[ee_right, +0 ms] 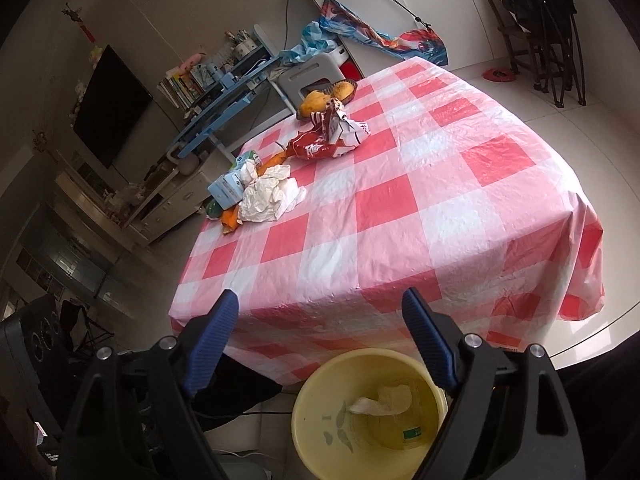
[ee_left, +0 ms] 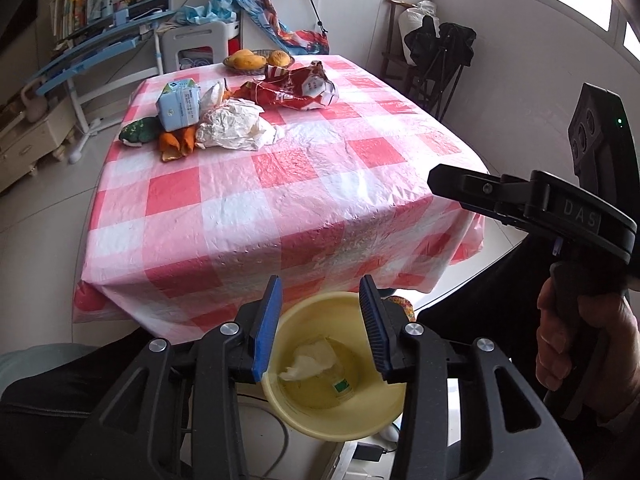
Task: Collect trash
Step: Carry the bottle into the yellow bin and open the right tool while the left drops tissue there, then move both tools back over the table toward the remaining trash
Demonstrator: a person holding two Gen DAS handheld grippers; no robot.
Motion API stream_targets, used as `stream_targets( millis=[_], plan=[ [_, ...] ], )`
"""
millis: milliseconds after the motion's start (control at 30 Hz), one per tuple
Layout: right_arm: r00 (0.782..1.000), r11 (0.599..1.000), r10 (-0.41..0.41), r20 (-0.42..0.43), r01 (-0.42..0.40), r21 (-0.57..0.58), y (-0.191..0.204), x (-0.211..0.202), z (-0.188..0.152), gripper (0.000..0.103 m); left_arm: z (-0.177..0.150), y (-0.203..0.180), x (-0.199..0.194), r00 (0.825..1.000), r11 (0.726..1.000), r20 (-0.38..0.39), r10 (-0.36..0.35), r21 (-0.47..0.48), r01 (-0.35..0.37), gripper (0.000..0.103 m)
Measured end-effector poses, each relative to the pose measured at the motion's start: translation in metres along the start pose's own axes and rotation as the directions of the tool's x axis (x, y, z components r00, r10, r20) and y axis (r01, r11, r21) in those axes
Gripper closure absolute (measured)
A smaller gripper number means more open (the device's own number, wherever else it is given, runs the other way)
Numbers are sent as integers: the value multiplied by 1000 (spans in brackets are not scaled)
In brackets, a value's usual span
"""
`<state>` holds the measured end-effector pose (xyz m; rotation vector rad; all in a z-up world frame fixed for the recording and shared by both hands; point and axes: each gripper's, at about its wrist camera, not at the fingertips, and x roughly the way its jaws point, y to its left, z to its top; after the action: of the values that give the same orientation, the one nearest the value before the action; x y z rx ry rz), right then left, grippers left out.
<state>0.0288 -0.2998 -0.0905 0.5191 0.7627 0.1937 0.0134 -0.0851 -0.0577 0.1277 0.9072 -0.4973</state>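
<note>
My left gripper [ee_left: 320,284] hangs open over a yellow bucket [ee_left: 312,408] on the floor by the table's near edge, with nothing between its blue pads. In the bucket lie a crumpled tissue [ee_left: 310,362] and a clear bottle with a green label [ee_left: 340,388]. My right gripper [ee_right: 320,294] is open and empty above the same bucket [ee_right: 320,400]; it also shows at the right of the left wrist view. Trash sits far left on the table: a red snack bag [ee_left: 296,88], crumpled white paper [ee_left: 236,128], a blue carton [ee_left: 178,104], orange peel [ee_left: 176,144].
A red-and-white checked cloth [ee_left: 280,200] covers the table. A bowl of mangoes [ee_left: 256,59] stands at its far edge. A blue desk [ee_left: 100,48] is beyond on the left, and a chair with dark clothes [ee_left: 436,52] on the right. Cables lie under the bucket.
</note>
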Motion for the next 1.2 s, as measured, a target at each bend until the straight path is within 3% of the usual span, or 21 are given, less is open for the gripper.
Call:
stream_targets(
  millis=[233,400,567,833,1200],
  plan=[
    [1000,1000,-15,11,16,-12,0,0,-1,23,18,5,-1,988,990,76,137,-32,-135,50],
    [996,994,-84,16,85,-66,7,9,-4,23,46,38,-13,952,954,162,261,-195,-228,40],
    [989,981,-138,44,143,-130,19,16,-7,23,38,70,-17,934,920,157,321,-286,-268,40],
    [971,946,-231,57,238,-221,34,31,-12,23,51,81,-19,915,908,207,347,-318,-273,37],
    [944,904,-326,55,329,-274,46,52,-1,23,47,99,-2,925,879,154,348,-395,-265,37]
  ],
)
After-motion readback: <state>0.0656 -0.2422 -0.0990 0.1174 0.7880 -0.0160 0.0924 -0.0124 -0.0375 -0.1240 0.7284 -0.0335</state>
